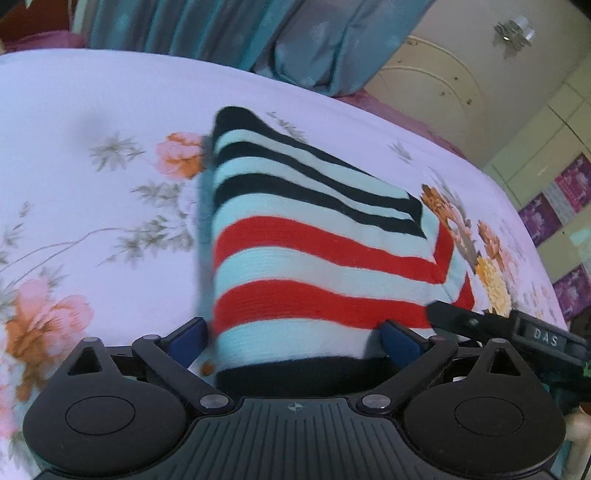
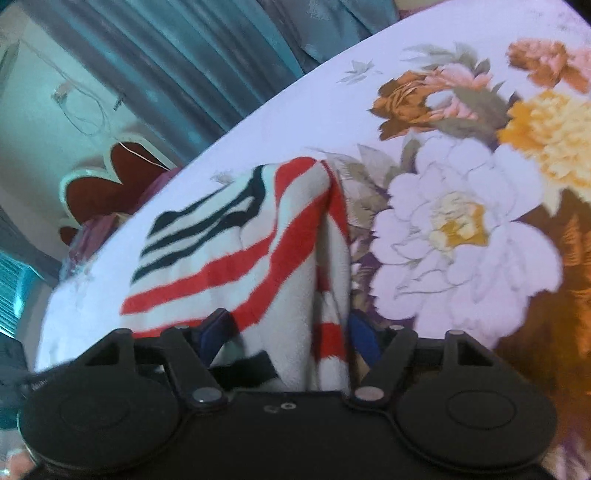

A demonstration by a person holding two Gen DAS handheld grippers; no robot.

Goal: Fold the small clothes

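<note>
The bed (image 1: pixel 92 96) was covered with a pale lilac sheet (image 2: pixel 266 122) printed with big flowers in pink, orange, yellow and white. Behind the bed hung blue-green curtains (image 1: pixel 207 26), and further on stood a cream wardrobe (image 1: pixel 443 85) with curved lines on its door. Purple posters (image 1: pixel 565 192) were on the wall to the right, and a dark red headboard (image 2: pixel 107 184) with a white border showed in the right wrist view.

The striped sweater (image 1: pixel 314 236) lay on the sheet, knitted in light blue, red and black bands. Its long side ran away from the left claw (image 1: pixel 295 339) toward the far edge of the bed, with the black stripes at the far end and the red ones nearer. The near edge was lifted off the sheet.

The left claw had its blue pads (image 1: pixel 400 338) wide apart, with the near hem of the sweater between them, and I could not tell if they pressed it. The right claw (image 2: pixel 291 332) held a bunched fold of the same sweater between its fingers, clamped on the cloth.
</note>
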